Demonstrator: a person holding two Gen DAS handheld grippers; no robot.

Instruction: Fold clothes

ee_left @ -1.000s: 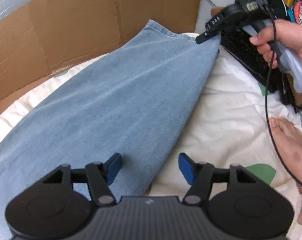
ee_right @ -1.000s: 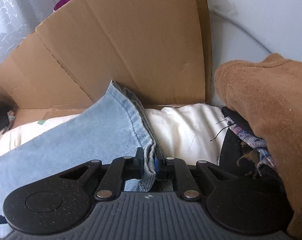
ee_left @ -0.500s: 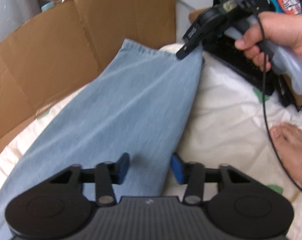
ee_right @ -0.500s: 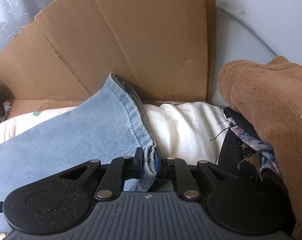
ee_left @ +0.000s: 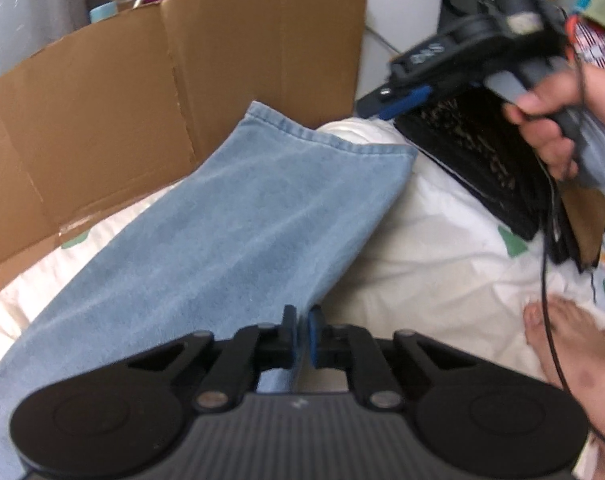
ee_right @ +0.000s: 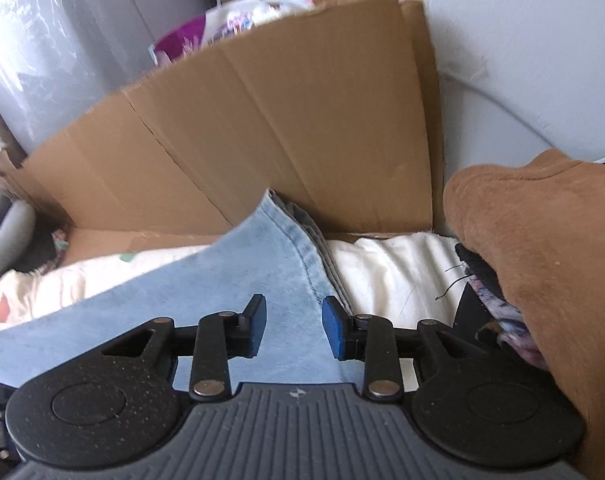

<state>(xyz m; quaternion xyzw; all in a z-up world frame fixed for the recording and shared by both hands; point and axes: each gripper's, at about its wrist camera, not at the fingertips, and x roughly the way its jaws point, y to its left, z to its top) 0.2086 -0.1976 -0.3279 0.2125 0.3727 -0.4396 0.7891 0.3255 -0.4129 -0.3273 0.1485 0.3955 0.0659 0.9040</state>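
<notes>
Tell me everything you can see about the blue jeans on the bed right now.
The jeans are light blue washed denim, one long flat panel lying diagonally across the cream bedsheet, its stitched hem towards the brown cardboard. In the right wrist view, layered fabric edges show at that hem. The left gripper has its jaws shut on the near side edge of the denim. The right gripper hangs above the hem corner, jaws opening, nothing pinched between them.

A: The right gripper is smeared with motion blur, and the jeans run out past the frame's lower left edge.

B: The brown garment (cut off at right) hides the dark patterned clothes beneath.
</notes>
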